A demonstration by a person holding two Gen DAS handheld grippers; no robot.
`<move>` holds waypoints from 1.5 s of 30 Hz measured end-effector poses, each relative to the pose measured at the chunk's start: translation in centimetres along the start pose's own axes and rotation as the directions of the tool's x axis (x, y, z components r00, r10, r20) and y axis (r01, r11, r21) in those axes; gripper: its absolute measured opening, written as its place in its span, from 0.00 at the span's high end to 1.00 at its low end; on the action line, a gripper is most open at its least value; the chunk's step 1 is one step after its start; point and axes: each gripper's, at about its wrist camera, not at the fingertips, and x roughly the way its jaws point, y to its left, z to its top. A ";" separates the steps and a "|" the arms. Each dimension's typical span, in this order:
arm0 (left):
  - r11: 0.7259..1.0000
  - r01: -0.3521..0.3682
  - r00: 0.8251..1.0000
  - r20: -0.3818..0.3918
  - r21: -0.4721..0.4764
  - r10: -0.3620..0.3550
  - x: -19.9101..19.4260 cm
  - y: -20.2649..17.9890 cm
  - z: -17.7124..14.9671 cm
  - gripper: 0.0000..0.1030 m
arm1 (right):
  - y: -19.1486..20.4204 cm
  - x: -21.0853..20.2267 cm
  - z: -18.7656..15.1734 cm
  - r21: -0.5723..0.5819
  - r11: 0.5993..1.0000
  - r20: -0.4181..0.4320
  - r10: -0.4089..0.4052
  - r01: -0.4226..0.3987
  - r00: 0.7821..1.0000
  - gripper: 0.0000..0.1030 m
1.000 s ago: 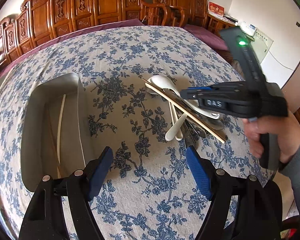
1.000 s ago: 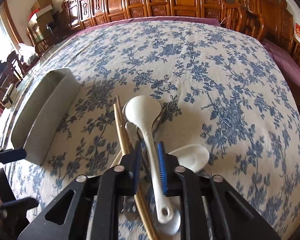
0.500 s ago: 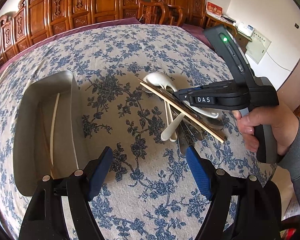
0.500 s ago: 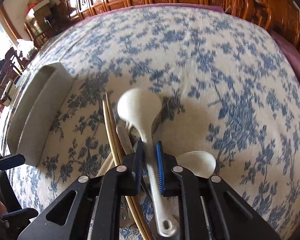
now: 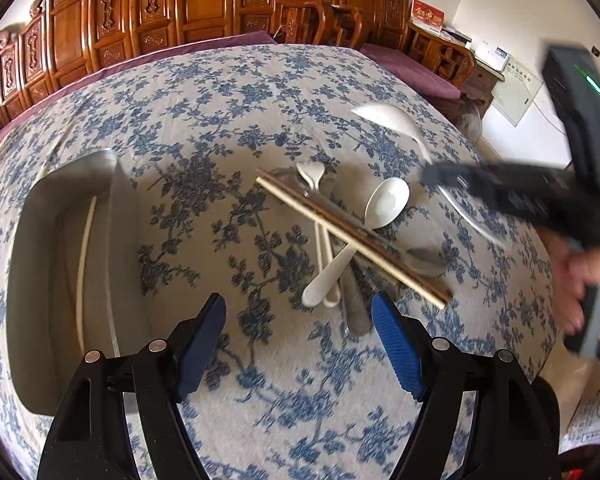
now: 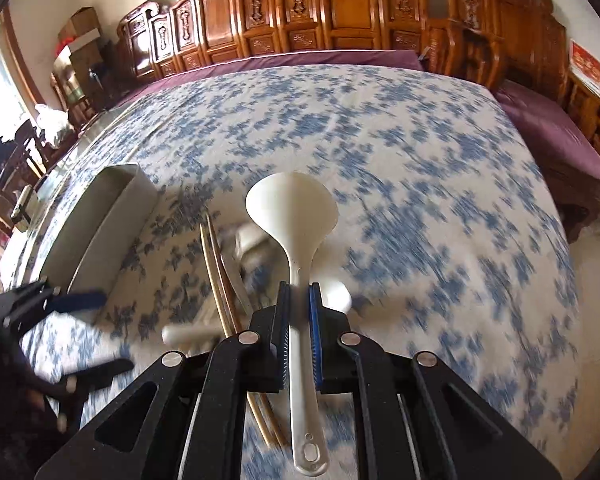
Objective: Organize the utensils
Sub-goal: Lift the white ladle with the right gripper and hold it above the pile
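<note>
- Right gripper [image 6: 299, 312]: jaws closed on the handle of the white ladle [image 6: 296, 216]. Handle passes straight between the blue pads [image 6: 314, 320]; bowl projects ahead of the fingertips, holed handle end trails back under the gripper body.
- Ladle is clear of the floral tablecloth [image 6: 440, 184], above the utensil pile [image 5: 340, 236]; in the left wrist view the ladle bowl [image 5: 388, 120] shows beyond the pile, blurred.
- Left gripper [image 5: 296, 332]: jaws wide apart, nothing between them, over the cloth, just near of the pile.
- Pile: 2 chopsticks [image 5: 352, 236] lying diagonally across a small white spoon [image 5: 384, 204], another white spoon and metal handles.
- Grey tray [image 5: 40, 240] to the left of the pile, apart from it; 1 pale chopstick [image 5: 85, 256] lies inside along its length.
- Right view is motion-blurred; pile detail there cannot be resolved.
</note>
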 end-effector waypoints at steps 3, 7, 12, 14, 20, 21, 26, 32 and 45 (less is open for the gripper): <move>1.000 0.005 1.000 -0.007 -0.015 -0.005 0.8 -0.9 0.8 0.30 | -1.0 -1.4 -2.3 0.029 0.999 -0.002 -0.024 0.024 1.000 0.90; 1.000 0.001 1.000 -0.016 -0.031 -0.001 1.8 -2.3 1.1 0.30 | -2.2 -3.5 -4.8 0.070 0.997 0.008 -0.045 0.044 0.999 0.89; 0.997 -0.063 0.998 -0.003 -0.050 0.063 2.8 -4.0 1.4 0.30 | -2.7 -4.6 -6.3 0.069 0.995 0.042 -0.069 0.066 0.997 0.89; 0.995 -0.085 0.996 -0.003 -0.057 0.085 3.5 -4.4 1.7 0.30 | -3.1 -4.6 -6.5 0.082 0.995 0.050 -0.061 0.057 0.997 0.89; 0.979 -0.201 0.979 -0.035 -0.021 0.200 5.8 -5.6 1.9 0.30 | -3.8 -4.1 -6.7 0.100 0.994 0.040 -0.044 0.040 0.998 0.89; 0.975 -0.221 0.975 -0.039 -0.010 0.221 6.0 -5.8 1.9 0.30 | -3.8 -4.1 -6.7 0.100 0.994 0.043 -0.045 0.041 0.998 0.89; 0.961 -0.276 0.961 -0.024 0.024 0.277 5.5 -6.1 1.6 0.30 | -3.6 -4.1 -6.6 0.099 0.995 0.050 -0.025 0.020 0.998 0.89; 0.951 -0.307 0.948 -0.078 0.030 0.308 5.6 -4.1 0.6 0.31 | -3.5 -4.2 -6.6 0.099 0.995 0.047 -0.017 0.013 0.999 0.89; 0.990 -0.123 0.992 -0.028 -0.068 0.122 3.9 -5.1 1.2 0.45 | -2.9 -4.5 -6.6 0.090 0.996 0.051 -0.012 0.008 0.999 0.89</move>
